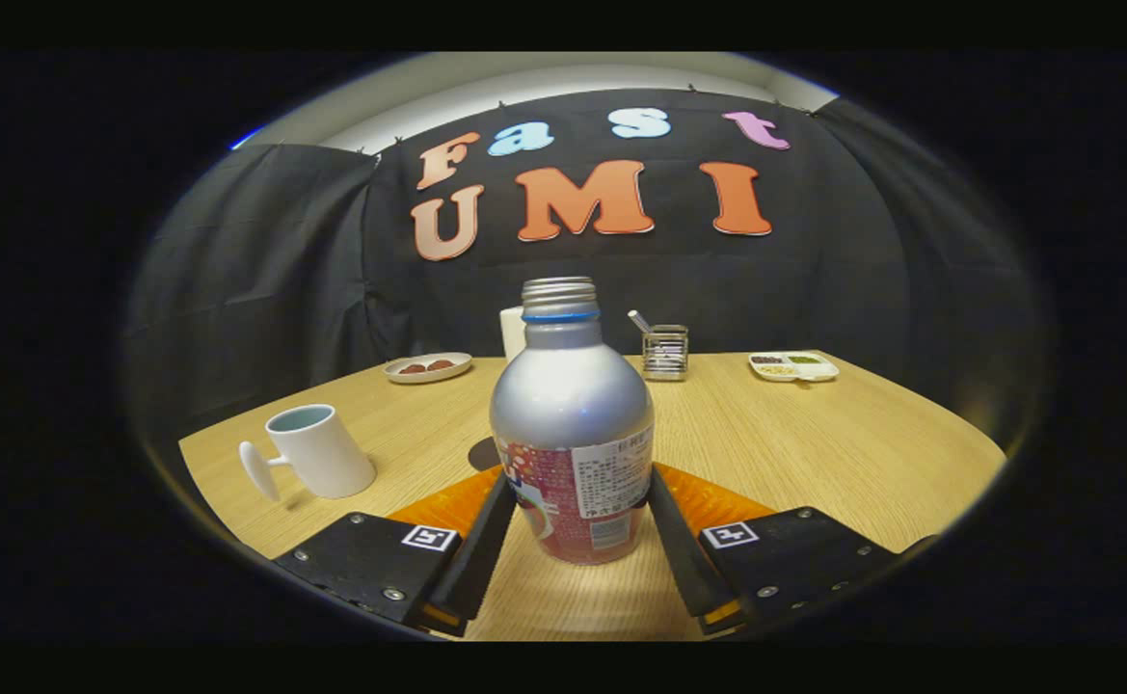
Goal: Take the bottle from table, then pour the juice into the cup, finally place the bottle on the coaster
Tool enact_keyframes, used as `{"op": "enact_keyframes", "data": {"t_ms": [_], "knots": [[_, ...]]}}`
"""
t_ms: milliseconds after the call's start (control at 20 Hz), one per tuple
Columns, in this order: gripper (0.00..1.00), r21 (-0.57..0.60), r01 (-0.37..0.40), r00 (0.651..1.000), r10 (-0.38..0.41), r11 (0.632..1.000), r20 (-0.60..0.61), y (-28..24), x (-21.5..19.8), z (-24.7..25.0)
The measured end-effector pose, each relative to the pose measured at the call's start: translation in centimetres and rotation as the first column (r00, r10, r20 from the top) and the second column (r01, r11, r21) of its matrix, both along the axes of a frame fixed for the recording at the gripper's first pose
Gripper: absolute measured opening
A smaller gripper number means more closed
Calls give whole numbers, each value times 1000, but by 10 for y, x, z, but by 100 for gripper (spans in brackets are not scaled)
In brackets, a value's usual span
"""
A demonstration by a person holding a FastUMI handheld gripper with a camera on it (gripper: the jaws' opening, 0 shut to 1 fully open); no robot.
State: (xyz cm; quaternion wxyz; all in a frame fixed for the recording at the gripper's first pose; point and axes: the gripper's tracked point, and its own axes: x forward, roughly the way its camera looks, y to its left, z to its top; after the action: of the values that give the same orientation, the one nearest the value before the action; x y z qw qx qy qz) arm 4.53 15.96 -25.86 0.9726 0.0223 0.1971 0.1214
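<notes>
Gripper view is showing a wooden tabletop (814, 443) running back to the booth's black cloth wall, with its far edge lying along the foot of that cloth and its left edge falling away just beyond the white cup (317, 450). Open wood is lying to the right of the bottle (573, 434), reaching out to the tabletop's right-hand edge. At the back edge a small plate (427, 367) with two dark pieces, a wire holder (665, 351) with a utensil, and a divided white dish (794, 365) are sitting in a row, well apart from the jaws. A white object (512, 333) is standing partly hidden behind the bottle's neck.

The bottle is standing upright between the jaws, its cap off and its threaded mouth open. The gripper (577, 520) is closing narrowly on the bottle's lower, labelled body, with both fingers (486, 540) appearing to press against its sides. An orange coaster (717, 501) is showing behind the fingers on both sides of the bottle; whether the bottle's base is resting on it cannot be told. The cup is standing to the left of the left finger, clear of it, with its handle pointing away from the bottle.
</notes>
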Motion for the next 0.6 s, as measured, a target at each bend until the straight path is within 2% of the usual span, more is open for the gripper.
{"op": "enact_keyframes", "data": {"t_ms": [150,300,450,600], "knots": [[77,-93,-15,999,18,996,27,4,5,11],[77,-236,-27,997,43,971,61,7,10,22],[77,-362,-61,992,97,930,81,20,14,29],[77,-484,-85,982,155,871,107,34,16,40]]}}
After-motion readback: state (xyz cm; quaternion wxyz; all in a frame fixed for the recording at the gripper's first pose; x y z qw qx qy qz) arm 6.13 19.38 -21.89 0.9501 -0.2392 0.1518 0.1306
